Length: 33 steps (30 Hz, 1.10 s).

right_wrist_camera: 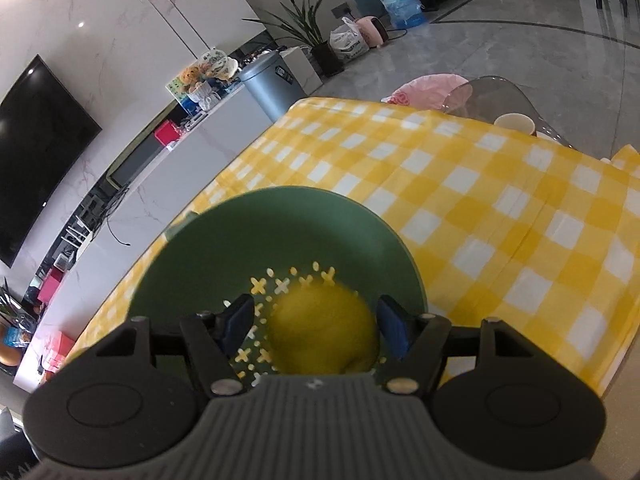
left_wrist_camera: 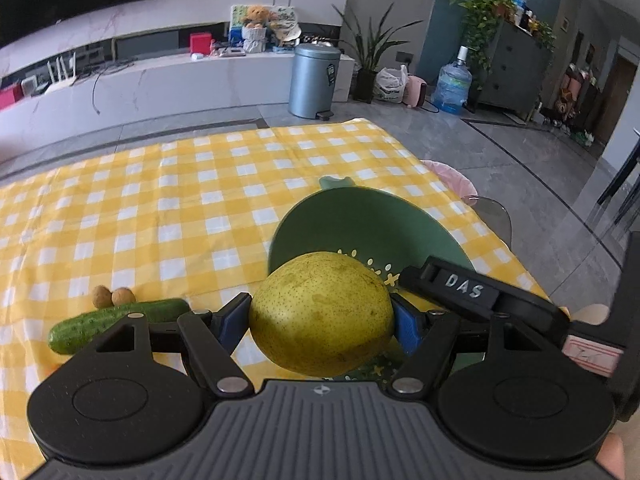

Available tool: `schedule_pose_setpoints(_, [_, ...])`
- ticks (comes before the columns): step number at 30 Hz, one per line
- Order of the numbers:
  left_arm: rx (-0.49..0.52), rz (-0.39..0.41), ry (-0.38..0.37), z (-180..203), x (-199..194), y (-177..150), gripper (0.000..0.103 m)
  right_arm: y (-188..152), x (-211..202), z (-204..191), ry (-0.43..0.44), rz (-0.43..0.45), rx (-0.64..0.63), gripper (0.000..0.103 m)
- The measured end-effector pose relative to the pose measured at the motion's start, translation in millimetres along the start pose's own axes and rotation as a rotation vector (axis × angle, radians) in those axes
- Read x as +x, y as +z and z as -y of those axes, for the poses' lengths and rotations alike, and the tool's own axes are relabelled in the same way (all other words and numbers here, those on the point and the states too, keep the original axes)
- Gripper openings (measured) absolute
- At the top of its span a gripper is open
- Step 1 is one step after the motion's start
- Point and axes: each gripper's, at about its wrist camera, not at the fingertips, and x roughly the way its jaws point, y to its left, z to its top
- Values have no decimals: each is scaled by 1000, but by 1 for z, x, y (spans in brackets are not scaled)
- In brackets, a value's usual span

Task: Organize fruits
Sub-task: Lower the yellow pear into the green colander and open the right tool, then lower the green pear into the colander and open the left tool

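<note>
My left gripper (left_wrist_camera: 320,322) is shut on a yellow-green speckled pear (left_wrist_camera: 316,292), its blue pads pressing both sides, just in front of the green colander bowl (left_wrist_camera: 360,216). In the right wrist view the colander (right_wrist_camera: 240,232) lies straight ahead, with a blurred yellow fruit (right_wrist_camera: 324,332) inside it. My right gripper (right_wrist_camera: 318,330) straddles that fruit with jaws open; a gap shows at the left pad (right_wrist_camera: 240,324). A black piece of the right gripper labelled DAS (left_wrist_camera: 460,286) reaches over the colander.
A cucumber (left_wrist_camera: 112,322) and two small brown fruits (left_wrist_camera: 112,296) lie on the yellow checked tablecloth (left_wrist_camera: 160,208) at the left. A cup (right_wrist_camera: 514,124) stands near the far table edge. Beyond it are a clear chair (right_wrist_camera: 496,92) with a pink cushion (right_wrist_camera: 424,86).
</note>
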Motion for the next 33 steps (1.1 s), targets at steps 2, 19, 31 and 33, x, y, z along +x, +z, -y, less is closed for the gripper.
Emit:
schedule_pose_setpoints(2, [-39,-9,-5,-10,1,1,84,1,-4,-4,48,35,-24,66])
schedule_pose_setpoints(19, [-21,-40,-181,-7,28,15,84,11,-42,15,147,239,127,87])
schedule_pose_setpoints(31, [-31,-95,-218,24,86,7,84,15,-46,24,216,248,190,88])
schedule_pose_setpoints(33, [-34,-139,-206,24,96,4,84,15,-44,27,207,242,201,88])
